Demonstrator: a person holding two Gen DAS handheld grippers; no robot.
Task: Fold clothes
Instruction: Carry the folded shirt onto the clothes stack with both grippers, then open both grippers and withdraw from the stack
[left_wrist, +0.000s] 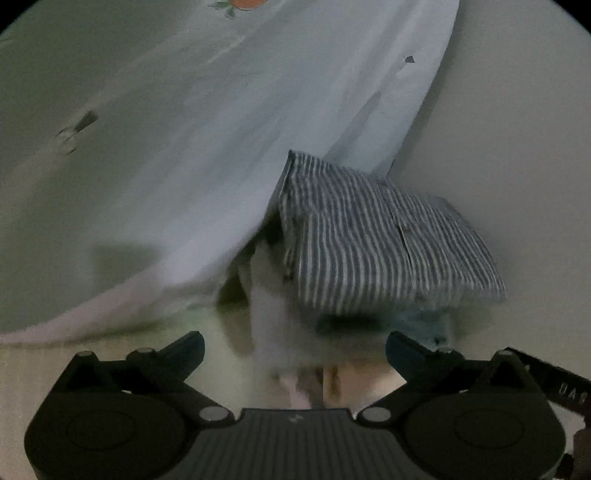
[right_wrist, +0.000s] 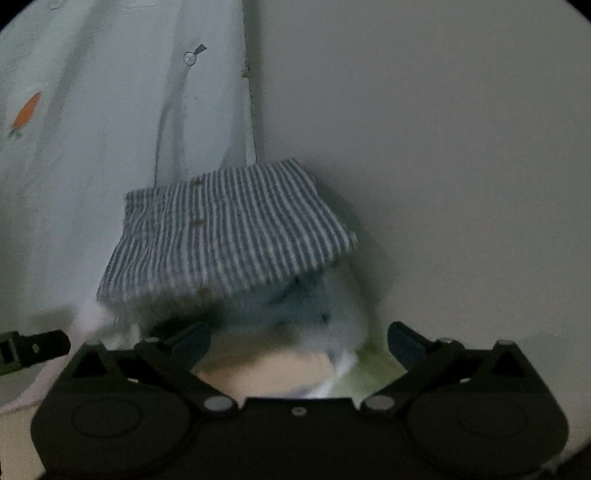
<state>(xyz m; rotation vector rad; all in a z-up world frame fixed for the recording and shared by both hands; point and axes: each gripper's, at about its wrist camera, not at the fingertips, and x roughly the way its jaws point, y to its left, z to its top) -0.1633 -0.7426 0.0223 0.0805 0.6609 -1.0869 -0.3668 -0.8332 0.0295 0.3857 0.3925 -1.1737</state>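
The striped shirt (left_wrist: 384, 236) sits folded on a blurry pile. Our left gripper (left_wrist: 295, 347) and right gripper (right_wrist: 299, 336) gape wide, holding nothing. A bump might topple it.

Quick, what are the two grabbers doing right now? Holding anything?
Left gripper: open, holding nothing; the striped shirt lies folded ahead of it.
Right gripper: open, holding nothing.

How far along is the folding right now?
Done, by the look of it: the striped shirt lies folded on top of a stack of other clothes by the wall. In hand: nothing; the left gripper and right gripper are both open. Left to fold: nothing visible.
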